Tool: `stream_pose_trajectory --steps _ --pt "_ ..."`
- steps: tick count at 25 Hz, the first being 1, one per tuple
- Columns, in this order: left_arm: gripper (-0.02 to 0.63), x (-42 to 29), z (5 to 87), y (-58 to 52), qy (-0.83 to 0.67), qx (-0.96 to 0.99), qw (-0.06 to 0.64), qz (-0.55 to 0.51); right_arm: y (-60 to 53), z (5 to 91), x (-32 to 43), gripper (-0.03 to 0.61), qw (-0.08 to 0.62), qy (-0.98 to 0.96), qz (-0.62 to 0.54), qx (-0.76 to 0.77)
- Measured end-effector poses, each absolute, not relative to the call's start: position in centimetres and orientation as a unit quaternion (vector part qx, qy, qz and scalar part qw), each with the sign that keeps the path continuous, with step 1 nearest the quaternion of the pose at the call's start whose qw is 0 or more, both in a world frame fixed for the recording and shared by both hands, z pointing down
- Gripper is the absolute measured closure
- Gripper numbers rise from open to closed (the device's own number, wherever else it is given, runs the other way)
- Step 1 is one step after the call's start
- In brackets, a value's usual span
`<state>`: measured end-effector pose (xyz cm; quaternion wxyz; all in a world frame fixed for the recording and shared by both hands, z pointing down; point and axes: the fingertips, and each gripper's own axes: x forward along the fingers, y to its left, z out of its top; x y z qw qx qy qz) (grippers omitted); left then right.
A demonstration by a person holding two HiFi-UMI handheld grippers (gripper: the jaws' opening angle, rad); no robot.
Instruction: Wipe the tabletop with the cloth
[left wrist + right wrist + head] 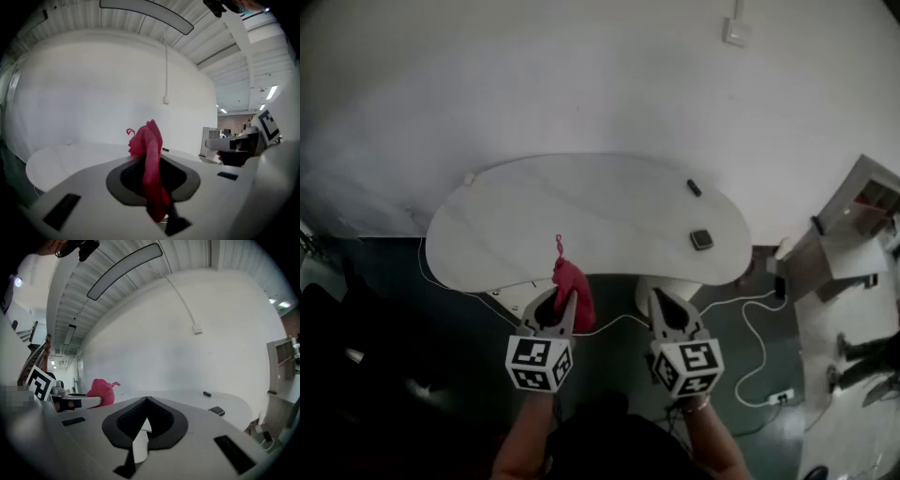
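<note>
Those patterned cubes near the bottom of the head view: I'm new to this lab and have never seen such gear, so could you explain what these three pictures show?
There is no robot here. A person holds a two-jaw grasping tool in each hand, and the patterned cubes are part of those tools.

The head view comes from a camera on the person's head, looking steeply down. The other two pictures come from cameras riding on each tool, looking along its jaws.

Ahead is a white rounded table. Two small dark things lie on its right side, and I cannot tell what they are.

The left tool has its jaws shut on a red cloth, bunched up above them. The right tool has its jaws together and holds nothing.
</note>
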<state>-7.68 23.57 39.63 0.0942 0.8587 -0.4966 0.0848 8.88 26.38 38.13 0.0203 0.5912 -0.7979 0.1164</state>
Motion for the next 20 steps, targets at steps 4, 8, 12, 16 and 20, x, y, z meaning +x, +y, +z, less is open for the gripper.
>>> stream_pose_trajectory --steps 4,8,12,16,20 --pt "0.554 -7.6 39.7 23.7 -0.5 0.857 0.098 0.079 26.6 38.2 9.5 0.575 0.018 -0.797 0.112 0.593" --pt "0.554 -7.4 39.1 23.1 -0.501 0.857 0.093 0.079 26.1 38.0 10.6 0.575 0.017 -0.791 0.105 0.602" --pt "0.554 -7.0 38.6 21.9 -0.501 0.858 0.085 0.079 25.2 37.9 11.1 0.575 0.011 -0.792 0.105 0.602" --pt "0.554 -6.6 38.4 20.3 -0.498 0.859 0.083 0.083 24.1 38.1 11.2 0.575 0.006 -0.791 0.114 0.601" --pt "0.554 -6.2 38.5 17.3 -0.493 0.861 0.084 0.087 21.6 38.4 11.7 0.575 0.013 -0.786 0.112 0.608"
